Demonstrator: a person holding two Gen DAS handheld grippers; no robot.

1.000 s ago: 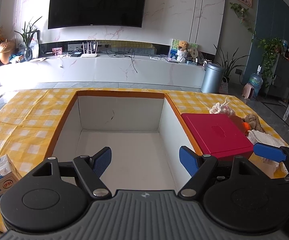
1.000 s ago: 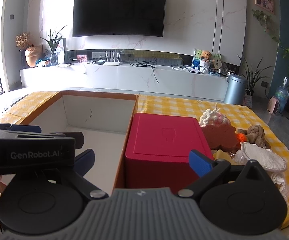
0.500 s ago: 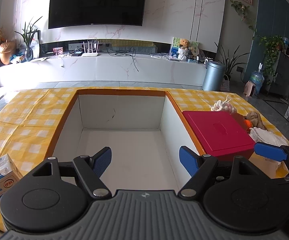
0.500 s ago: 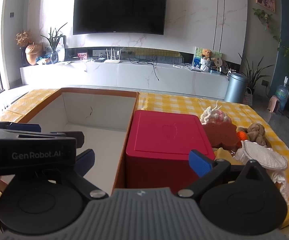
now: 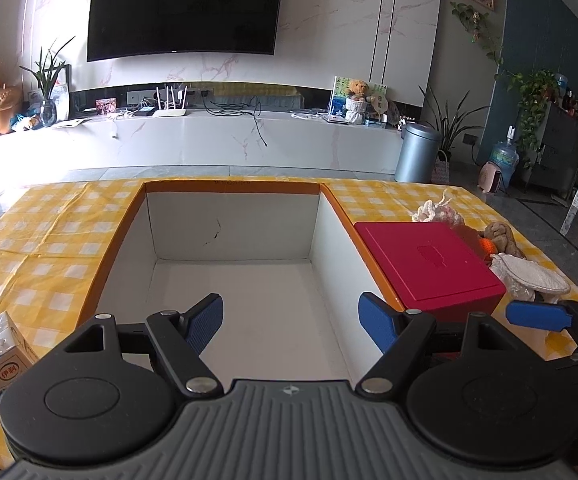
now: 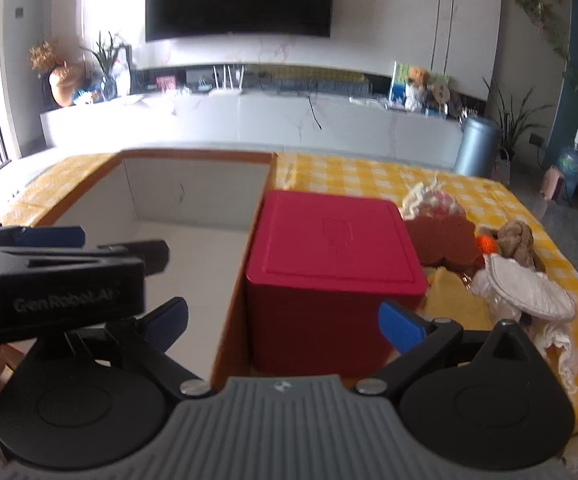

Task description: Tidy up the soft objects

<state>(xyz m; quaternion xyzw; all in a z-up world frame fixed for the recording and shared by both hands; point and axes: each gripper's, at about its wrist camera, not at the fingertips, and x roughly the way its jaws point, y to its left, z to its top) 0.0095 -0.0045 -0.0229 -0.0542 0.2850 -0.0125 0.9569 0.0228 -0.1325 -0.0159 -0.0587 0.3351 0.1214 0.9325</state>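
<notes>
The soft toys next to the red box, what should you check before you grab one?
1. Left gripper jaws open, holding nothing: ok.
2. Right gripper jaws open, holding nothing: ok.
3. Big box has room inside: ok.
4. Soft toys in plain sight by the red box: ok.
5. Red box lid shut: ok.
6. Right view sharp enough to aim: not ok, blurred.

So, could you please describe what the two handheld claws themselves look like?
Both match: the left claw and right claw have black linkage arms with silver pivot pins, blue ribbed finger pads, round black discs and a grey ribbed body. White "GenRobot.AI" lettering marks the left one's side.
</notes>
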